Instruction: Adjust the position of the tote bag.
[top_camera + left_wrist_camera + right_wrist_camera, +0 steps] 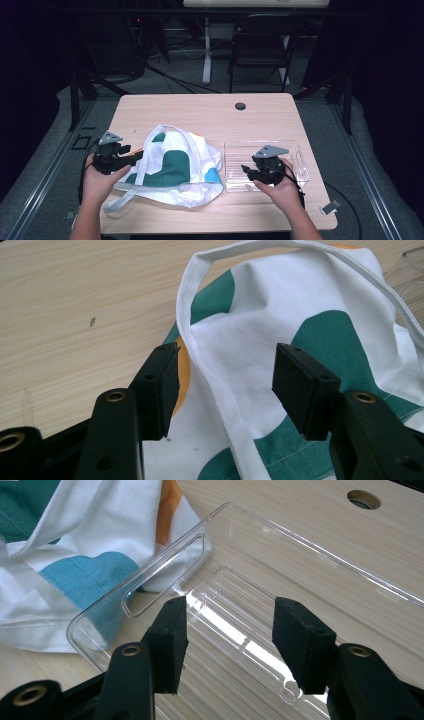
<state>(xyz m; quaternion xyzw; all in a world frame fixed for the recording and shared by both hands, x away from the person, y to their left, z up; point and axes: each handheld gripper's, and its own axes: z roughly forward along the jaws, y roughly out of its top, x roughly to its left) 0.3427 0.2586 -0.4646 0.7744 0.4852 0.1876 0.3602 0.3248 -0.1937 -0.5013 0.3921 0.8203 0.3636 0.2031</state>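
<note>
Both grippers first: left gripper (134,155) is held by the person's left hand (100,182) at the left edge of the tote bag (175,165), jaws spread wide w/ nothing pinched. In the left gripper view its pads hover just above the cloth, w/ the white strap (200,355) running between them, not pressed. Right gripper (246,171), in the right hand (282,190), hangs over the clear plastic tray (300,150), jaws apart & empty; in the right gripper view the ribbed tray floor shows between the pads.

Table (200,112): light wood, rounded corners, w/ a dark cable hole (240,106) near the far edge.

Bag: white cloth w/ big teal patches, a light-blue patch & some orange. It lies crumpled, left of centre on the table, one strap looped over its top, another trailing toward the near-left corner. Its right edge lies just beside the tray's left wall; can't tell if touching.

Tray: see-through, rectangular, slot handle (165,575) in the wall nearest the bag, right of centre.
</note>
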